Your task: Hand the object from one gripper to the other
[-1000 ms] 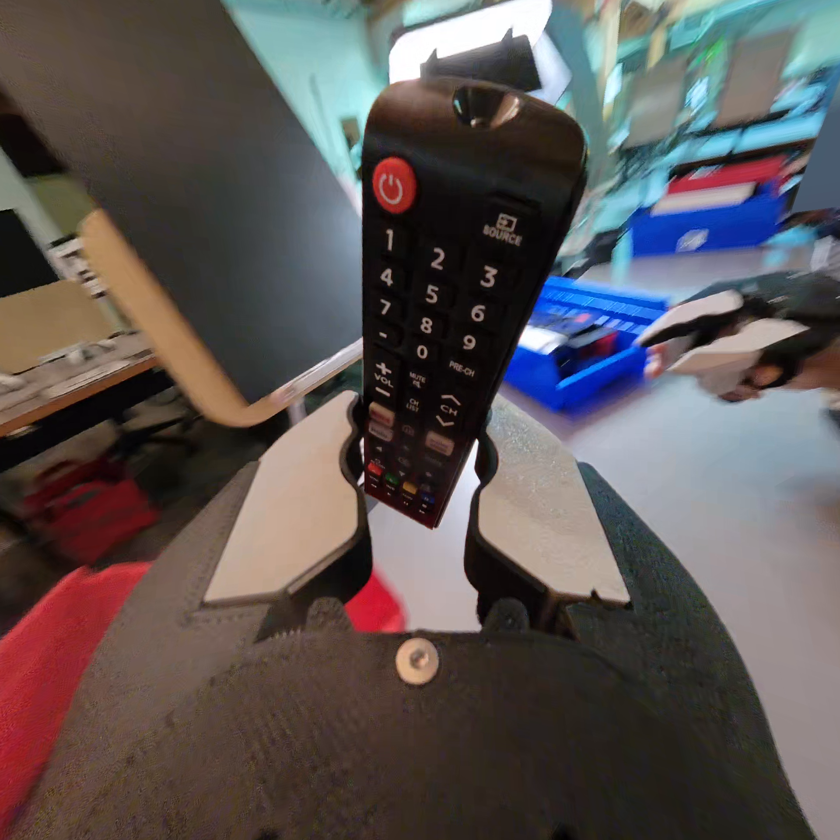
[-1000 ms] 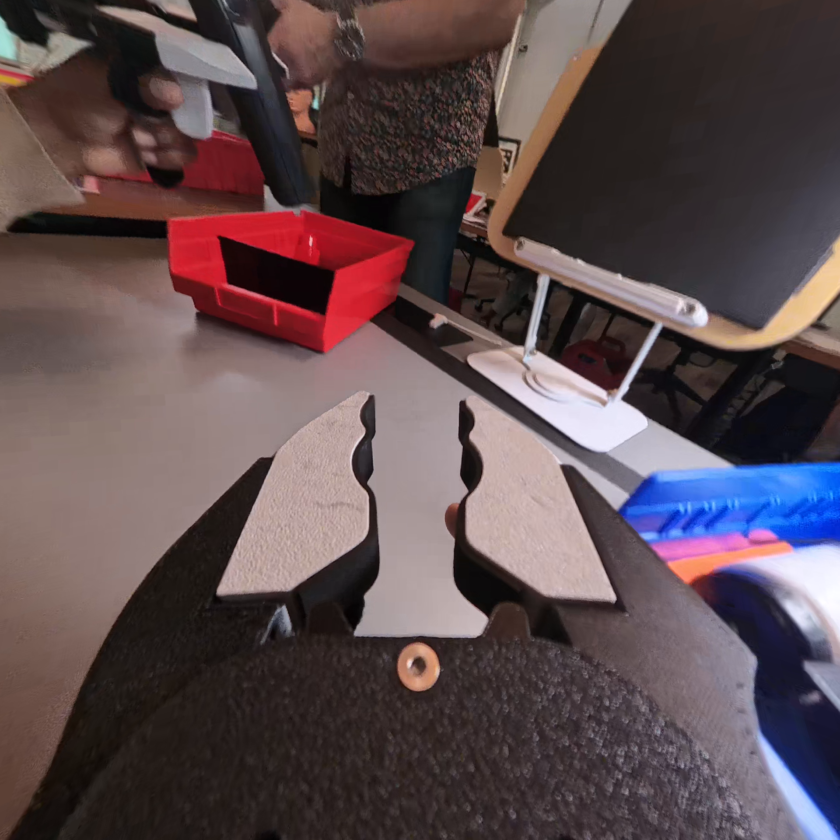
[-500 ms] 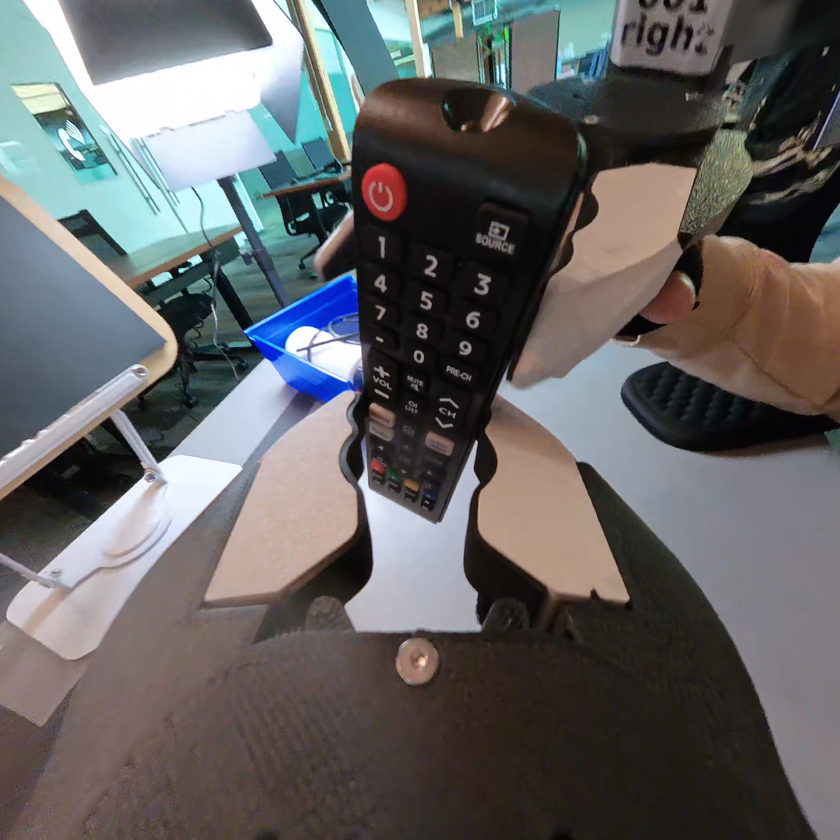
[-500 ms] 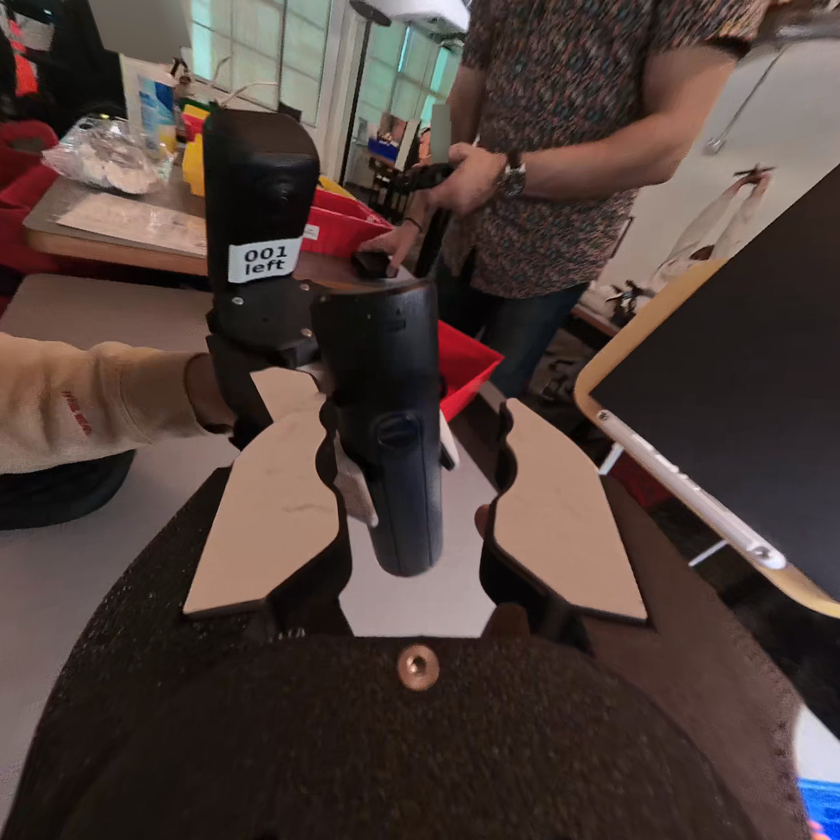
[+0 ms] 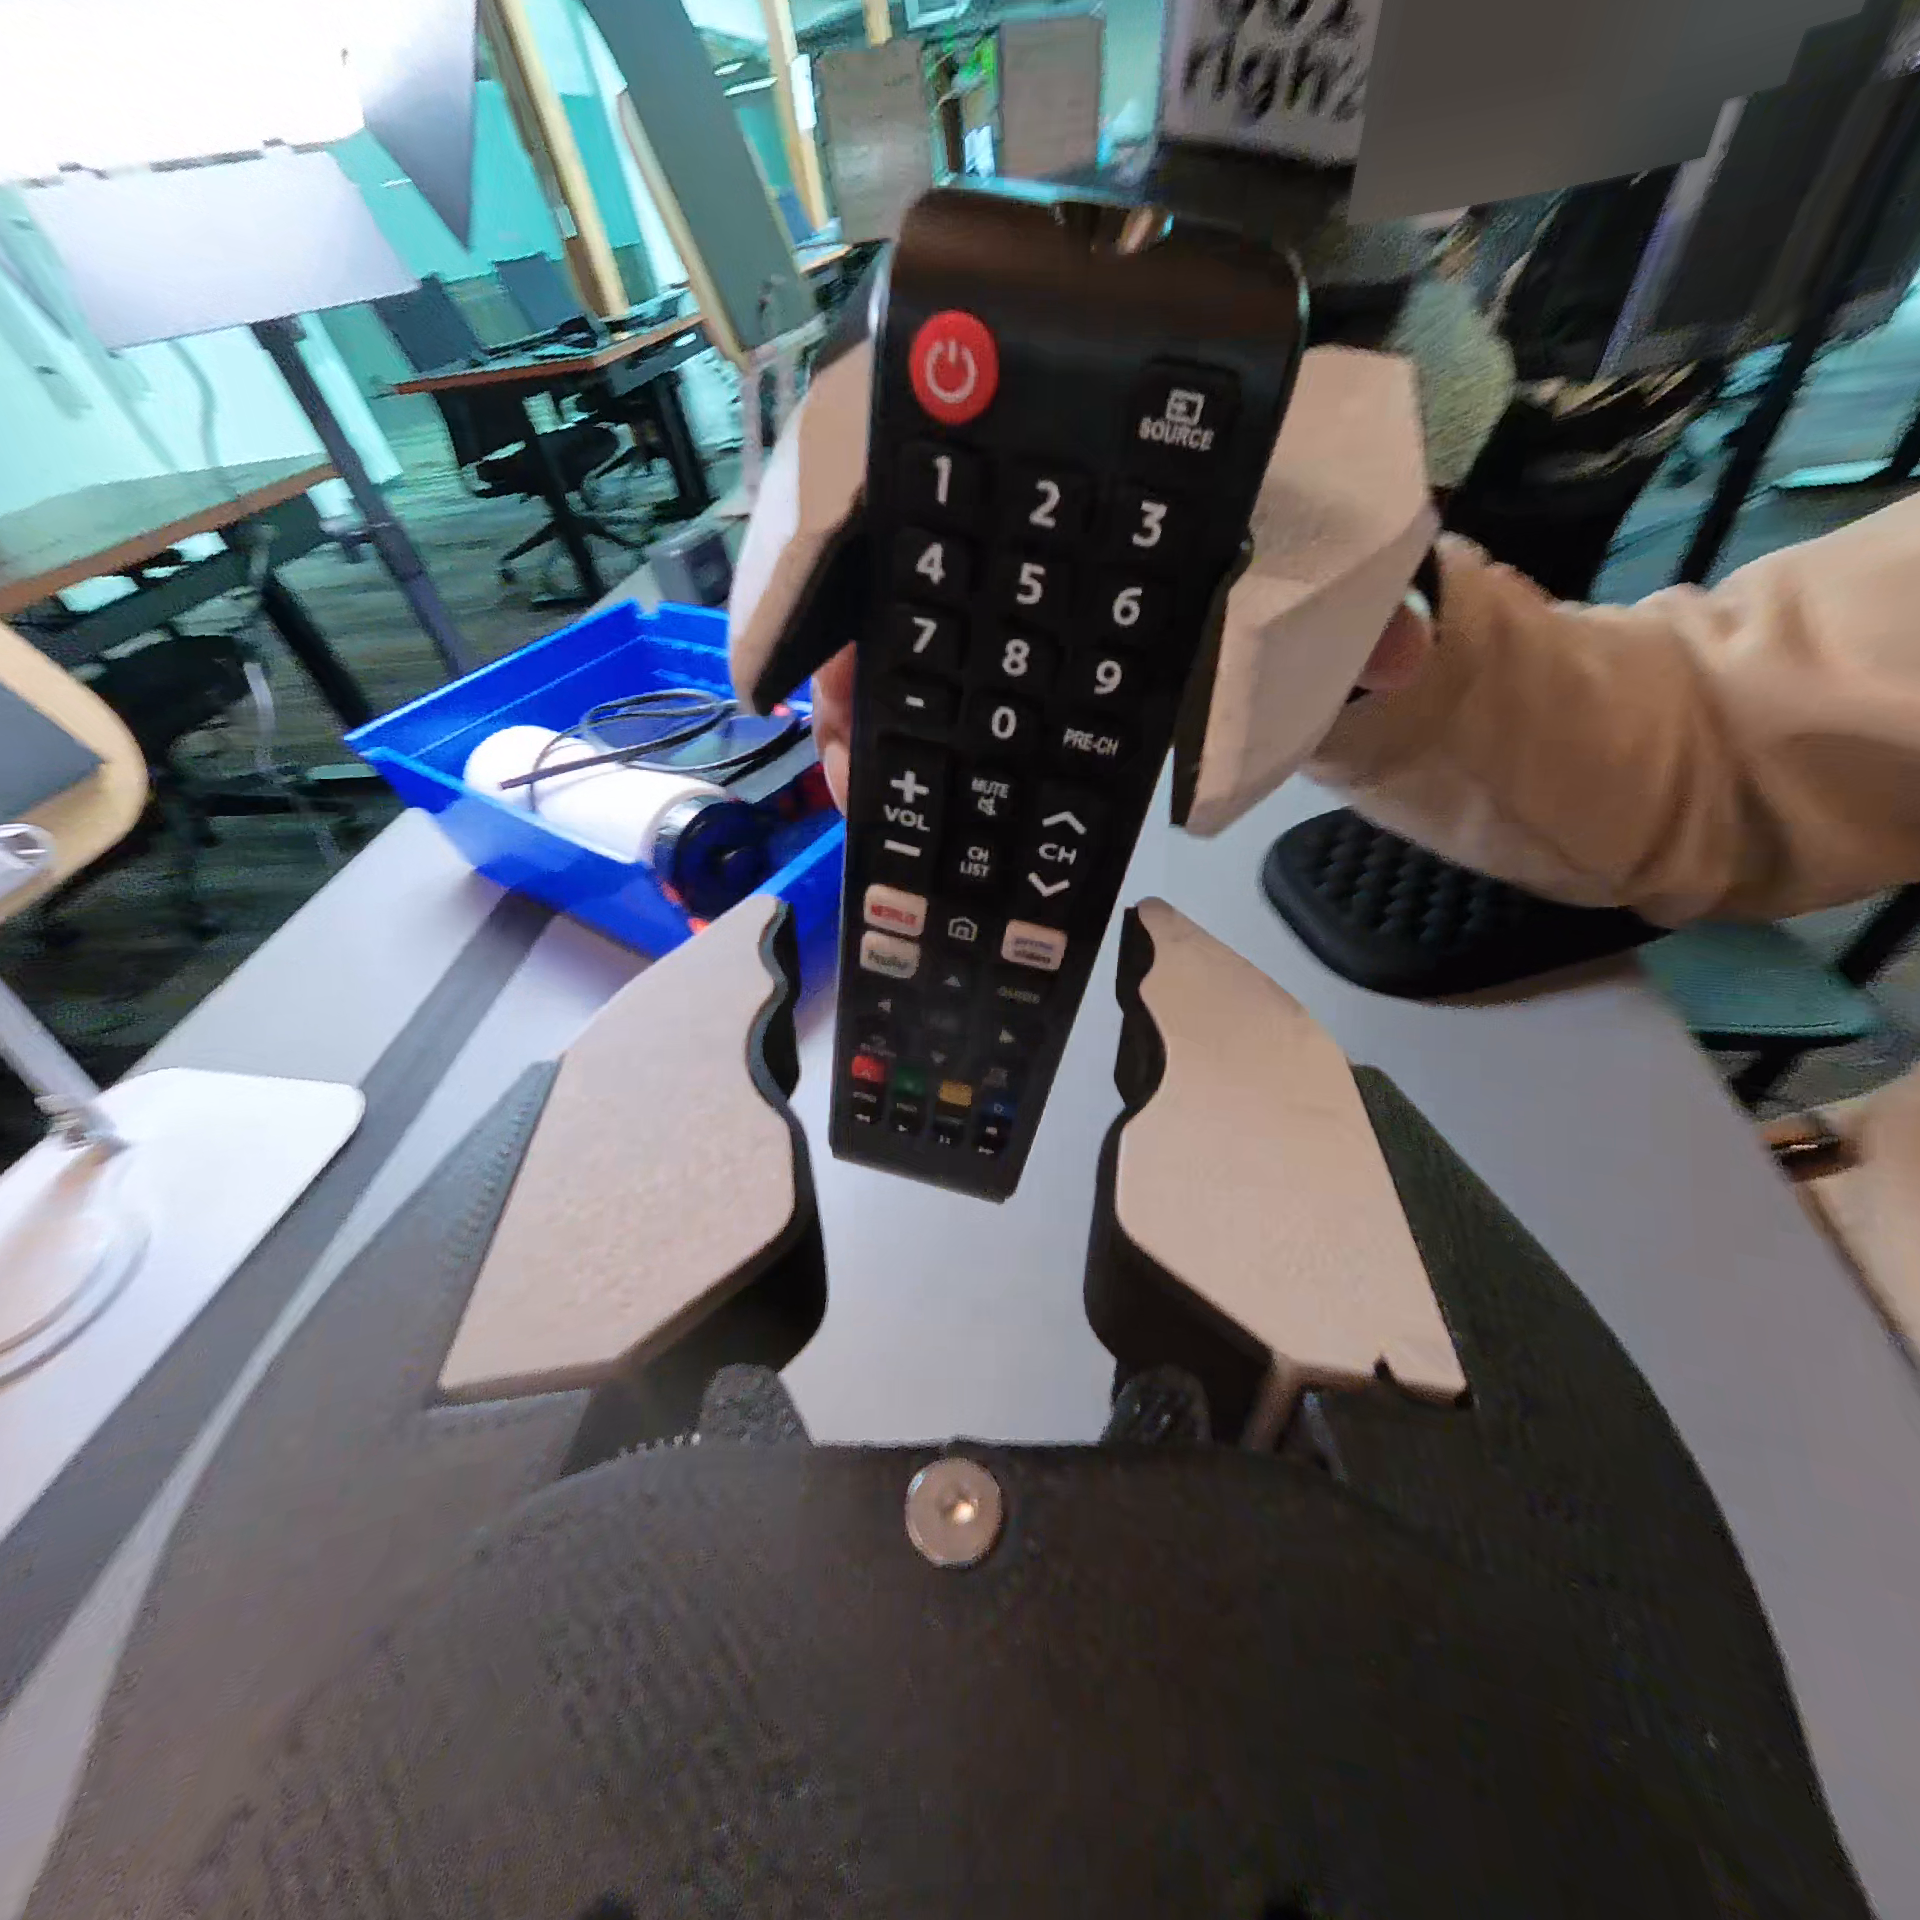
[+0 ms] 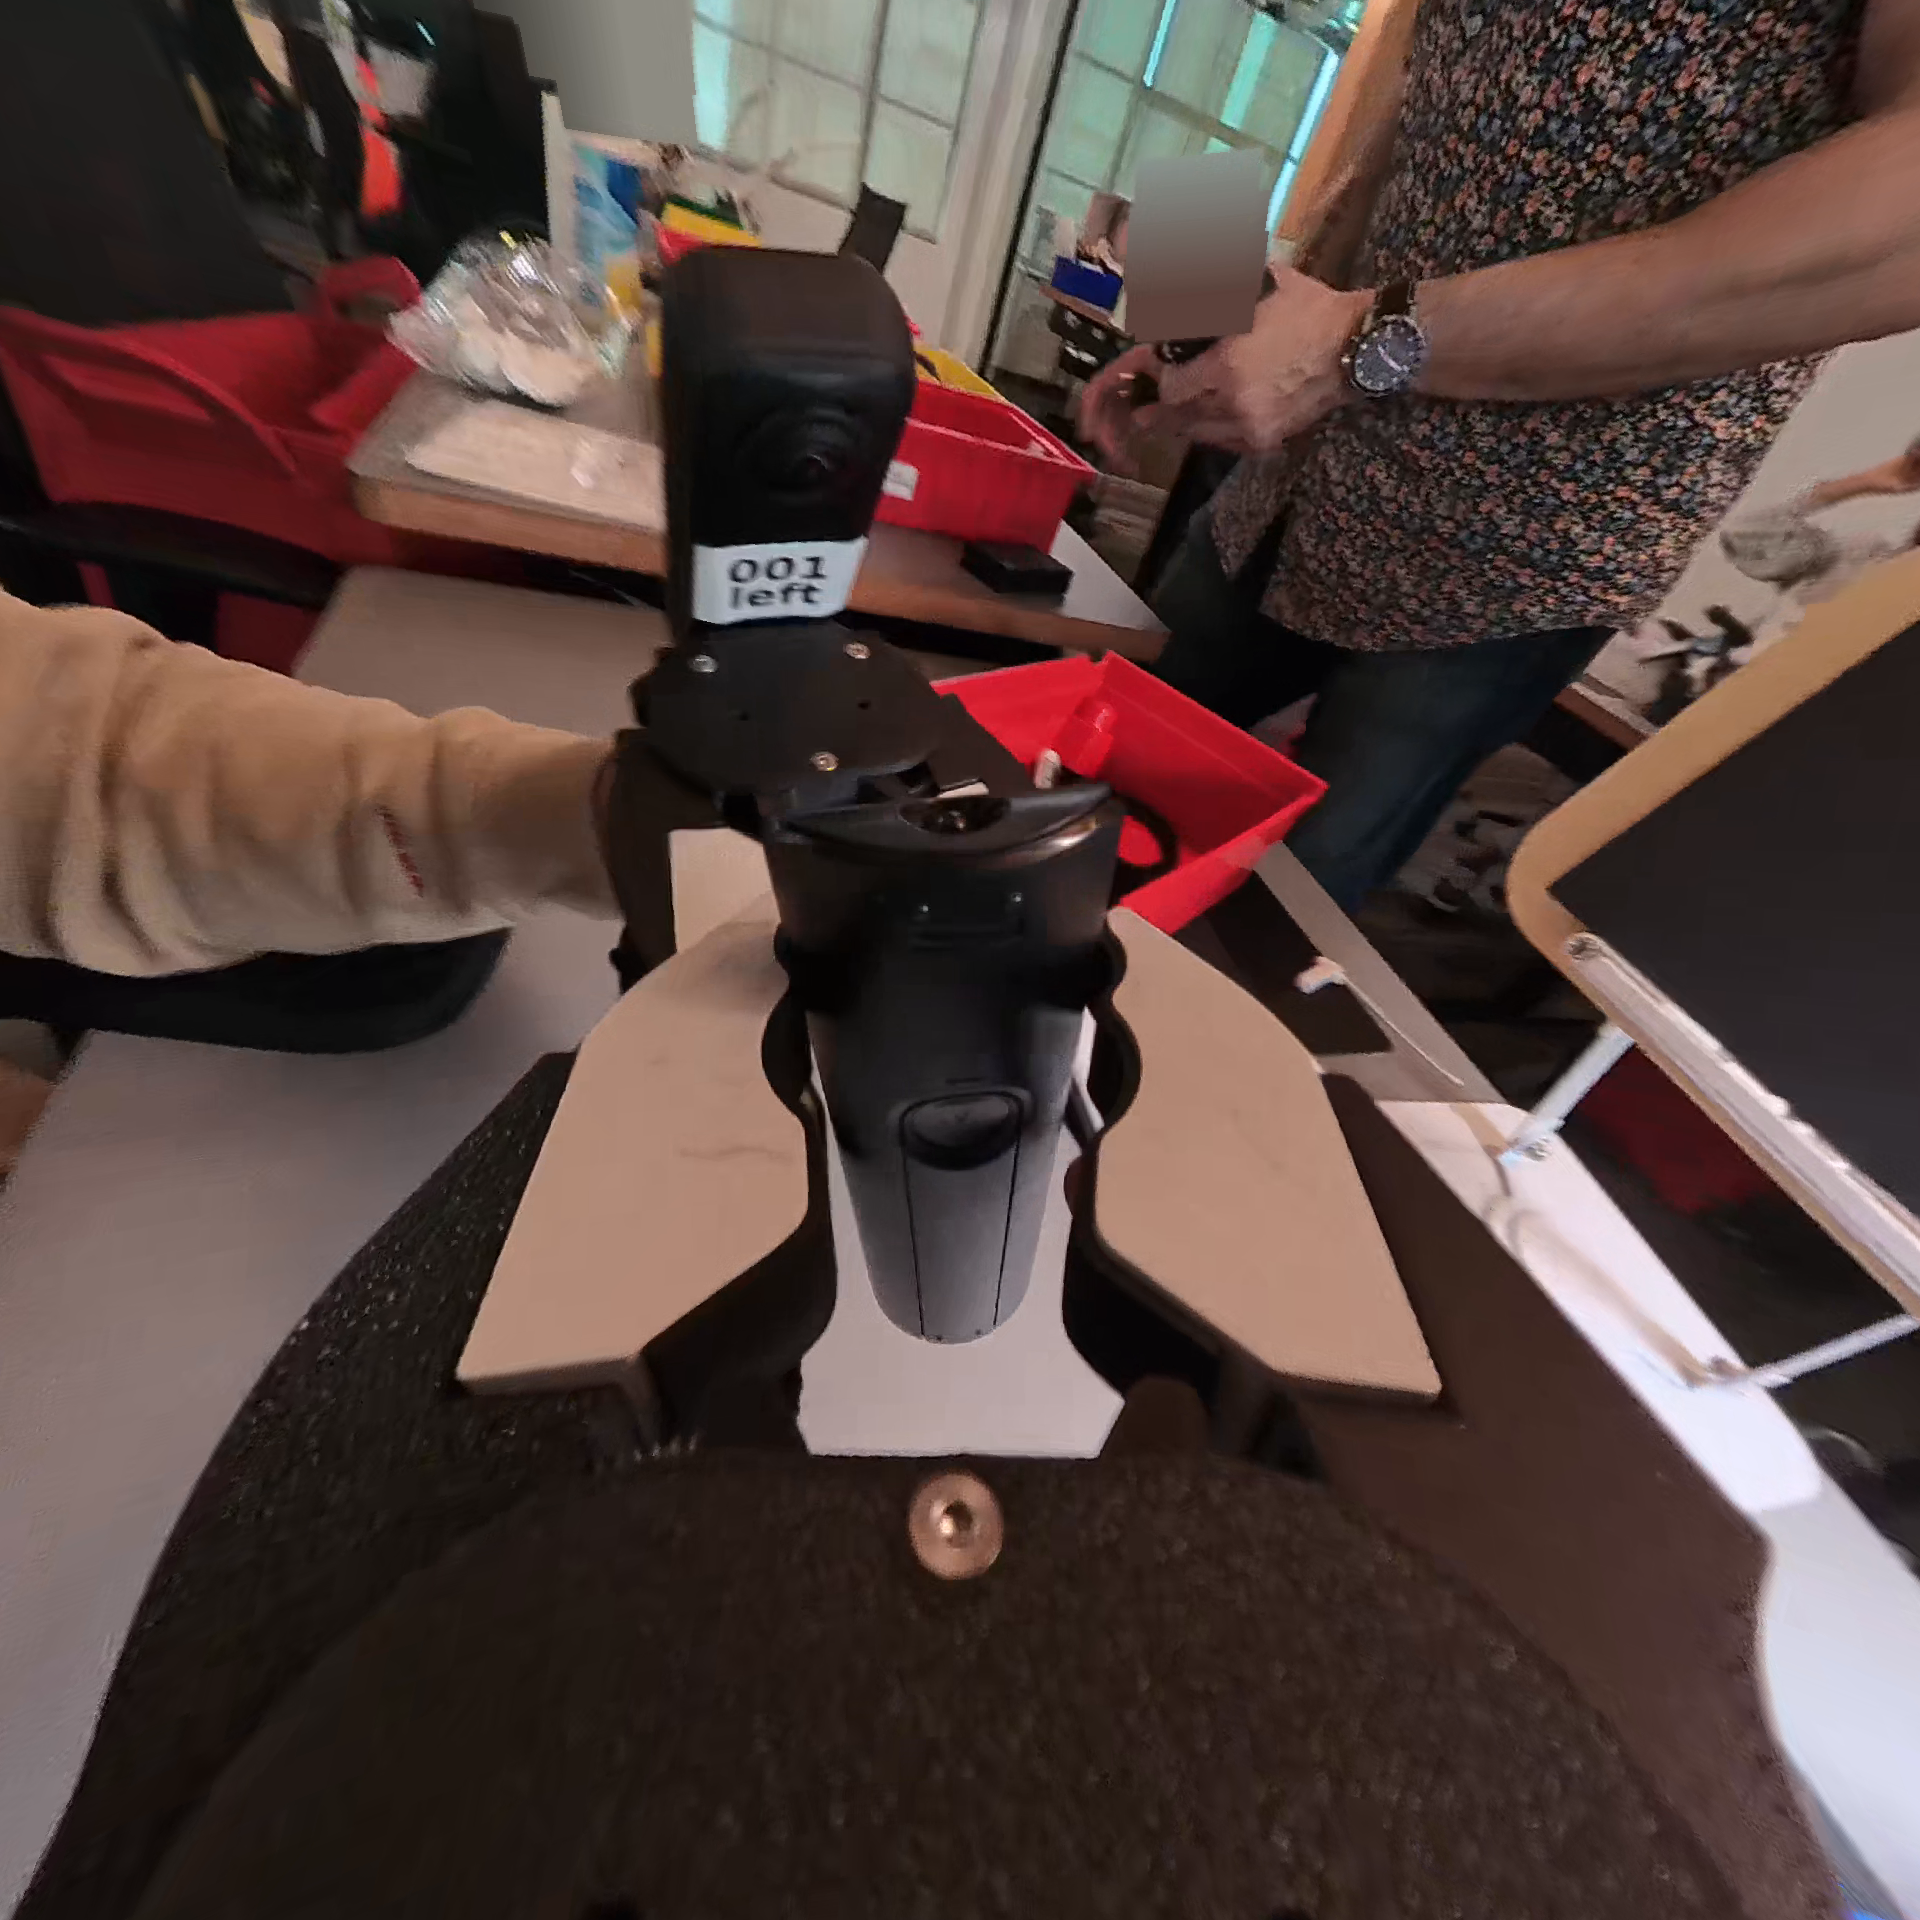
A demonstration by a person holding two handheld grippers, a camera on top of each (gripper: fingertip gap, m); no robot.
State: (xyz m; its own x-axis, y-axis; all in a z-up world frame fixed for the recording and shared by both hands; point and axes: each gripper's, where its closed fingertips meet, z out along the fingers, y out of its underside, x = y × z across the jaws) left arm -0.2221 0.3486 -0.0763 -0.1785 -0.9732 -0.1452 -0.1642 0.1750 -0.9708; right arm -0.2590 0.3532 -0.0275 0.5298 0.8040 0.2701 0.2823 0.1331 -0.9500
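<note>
The black remote (image 5: 1023, 665) is held upright at frame centre above the grey desk (image 5: 1558, 1143). Its buttoned face is seen only in the left wrist view, its smooth back (image 6: 951, 1122) only in the right. The right claw (image 6: 951, 961) is pinched on its upper sides, while the left claw (image 5: 951, 925) is spread, its fingers clear of the remote's lower end. A blue bin (image 5: 540, 821) is shown at centre left of the left wrist view, a red bin (image 6: 1164, 769) at centre right of the right.
</note>
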